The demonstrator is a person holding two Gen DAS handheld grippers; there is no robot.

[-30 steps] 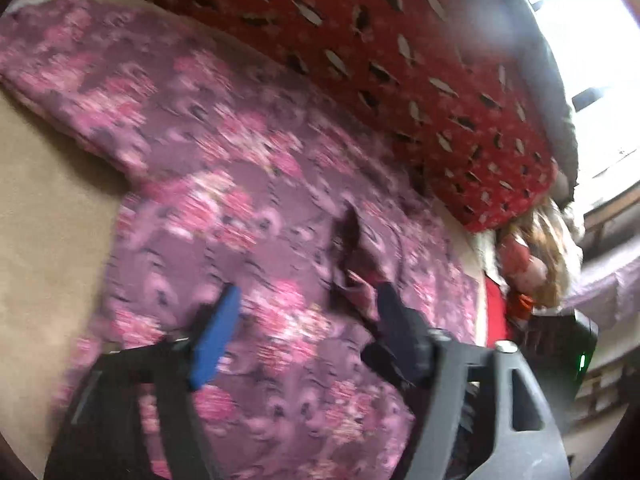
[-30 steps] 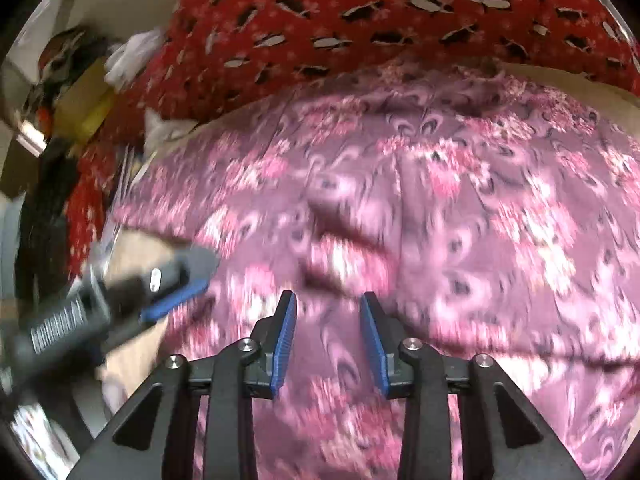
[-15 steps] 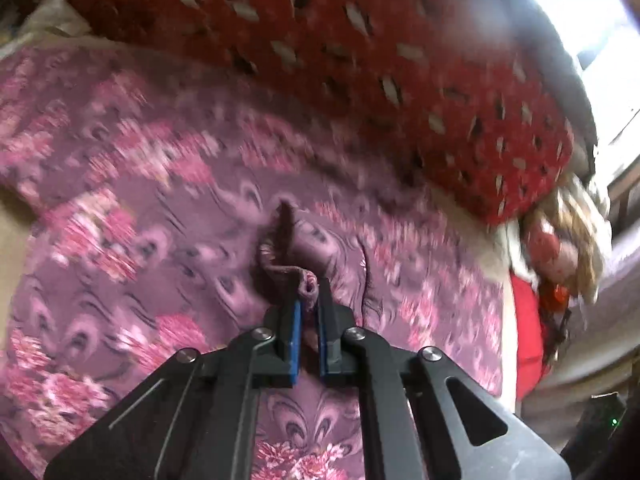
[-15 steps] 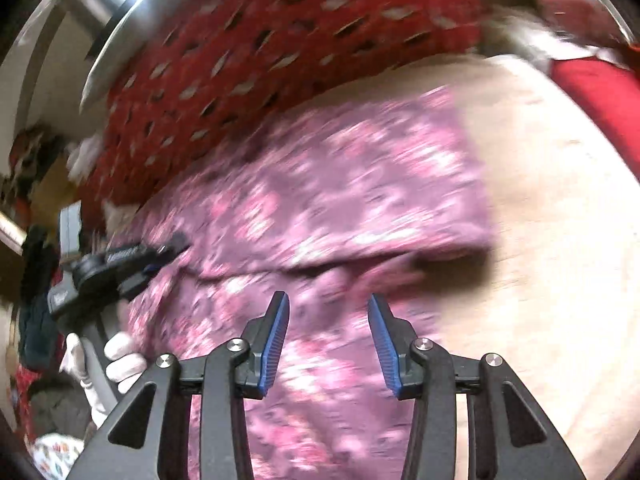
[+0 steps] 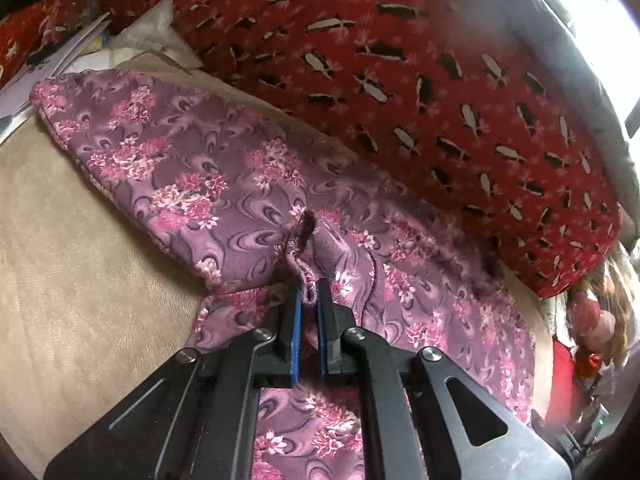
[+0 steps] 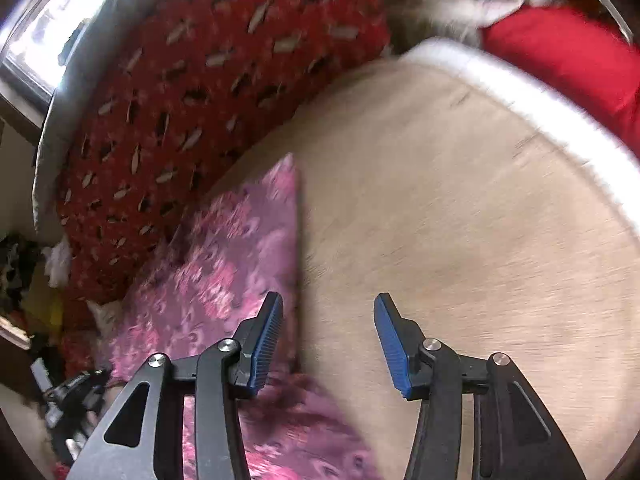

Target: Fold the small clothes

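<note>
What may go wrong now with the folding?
The left gripper pinches only a thin bunch of the garment, so the cloth may slip out when lifted. The right gripper is open and holds nothing, hanging over the garment's edge; a one-sided pull may drag the cloth crooked.

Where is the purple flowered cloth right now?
The purple flowered cloth lies spread on the tan bed sheet in front of the red patterned pillow, with a bunched fold pinched in the left gripper.
</note>
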